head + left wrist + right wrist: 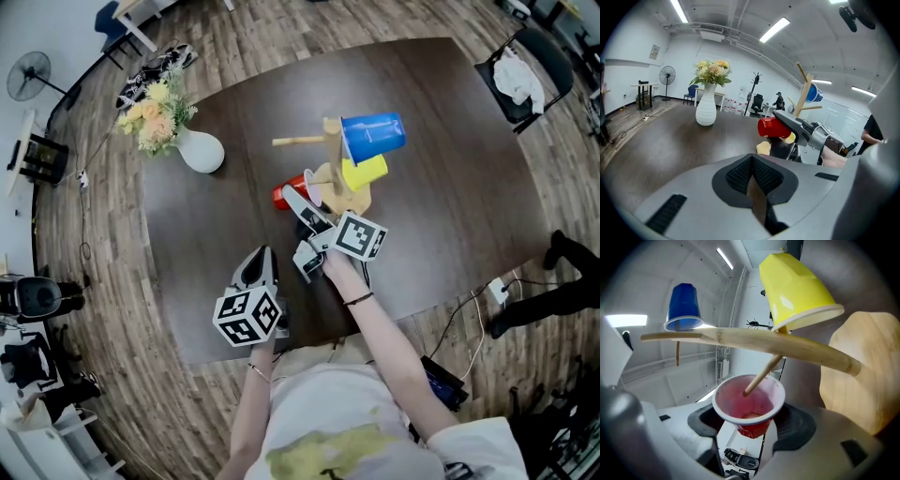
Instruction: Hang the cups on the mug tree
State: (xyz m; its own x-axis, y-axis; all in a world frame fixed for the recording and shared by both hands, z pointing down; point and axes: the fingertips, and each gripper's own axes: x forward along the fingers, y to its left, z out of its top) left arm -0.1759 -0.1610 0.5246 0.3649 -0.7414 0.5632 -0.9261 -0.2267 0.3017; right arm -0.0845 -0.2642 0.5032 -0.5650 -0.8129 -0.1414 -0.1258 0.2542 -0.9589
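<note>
My right gripper (pixel 750 425) grips the red cup (pixel 749 401) by its base, low in the centre of its own view. The cup's mouth faces the mug tree (pixel 754 341), and a bare peg (pixel 761 376) pokes just inside the rim. I hold the cup tipped that way because, as I judge it, the peg can only take it mouth-first. The blue cup (pixel 684 303) at upper left and the yellow cup (pixel 794 287) at upper right hang upside down on their own pegs, so red looks like the last one. My left gripper (pixel 258 272), lower centre of the head view, has its jaws closed on nothing. It sits back over the table (pixel 450 169), probably to keep clear of the tree.
</note>
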